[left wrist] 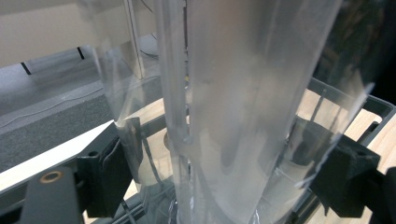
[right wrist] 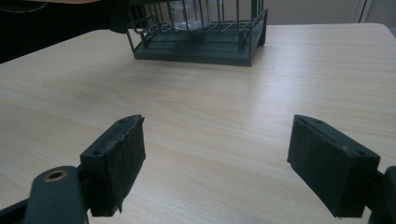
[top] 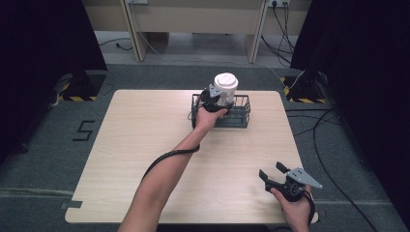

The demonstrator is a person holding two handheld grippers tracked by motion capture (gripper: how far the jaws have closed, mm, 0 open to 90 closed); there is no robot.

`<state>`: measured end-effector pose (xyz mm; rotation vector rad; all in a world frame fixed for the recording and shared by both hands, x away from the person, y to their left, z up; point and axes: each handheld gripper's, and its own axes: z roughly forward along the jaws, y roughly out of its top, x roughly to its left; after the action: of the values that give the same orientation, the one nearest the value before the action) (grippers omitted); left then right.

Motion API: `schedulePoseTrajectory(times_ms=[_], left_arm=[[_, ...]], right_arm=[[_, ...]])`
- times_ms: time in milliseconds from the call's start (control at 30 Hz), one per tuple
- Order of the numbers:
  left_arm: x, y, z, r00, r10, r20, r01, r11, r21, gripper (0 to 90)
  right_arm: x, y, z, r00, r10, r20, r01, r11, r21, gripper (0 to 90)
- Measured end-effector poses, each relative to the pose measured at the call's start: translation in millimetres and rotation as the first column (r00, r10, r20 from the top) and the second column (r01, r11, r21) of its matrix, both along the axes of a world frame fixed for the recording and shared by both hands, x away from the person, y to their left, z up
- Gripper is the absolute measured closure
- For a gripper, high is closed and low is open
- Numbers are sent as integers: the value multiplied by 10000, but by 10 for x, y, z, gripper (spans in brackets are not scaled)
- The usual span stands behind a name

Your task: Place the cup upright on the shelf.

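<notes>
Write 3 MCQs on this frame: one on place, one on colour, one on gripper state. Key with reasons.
1. Where is the cup?
A. in the basket at the table's far side
B. on the table's near left corner
C. on the floor

2. What colour is the cup's lid?
A. red
B. white
C. green

3. How does the right gripper stand?
A. shut on the cup
B. shut on the basket
C. open, holding nothing

Key:
1 A: the high view shows the cup standing up out of the basket.
2 B: the lid is white in the high view.
3 C: the right gripper view shows its jaws wide apart over bare table, while the left gripper has the clear cup between its pads.
</notes>
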<state>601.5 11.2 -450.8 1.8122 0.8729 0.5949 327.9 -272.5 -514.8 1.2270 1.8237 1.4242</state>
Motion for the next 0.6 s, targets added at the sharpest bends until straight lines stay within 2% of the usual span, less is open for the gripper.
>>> schedulePoseTrajectory(times_ms=[133,233,600], left_arm=[[-10,10,-4,9995,-123,284,123,9999,0,148],[-23,17,16,9992,-193,361,182,9994,301,146],[-108,71,17,9990,8,448,-14,9999,134,144]], right_arm=[[0,0,0,10000,4,-2,-4,10000,5,194],[3,-1,-1,10000,15,-7,-15,10000,7,194],[0,5,0,10000,16,-34,-16,10000,-35,193]])
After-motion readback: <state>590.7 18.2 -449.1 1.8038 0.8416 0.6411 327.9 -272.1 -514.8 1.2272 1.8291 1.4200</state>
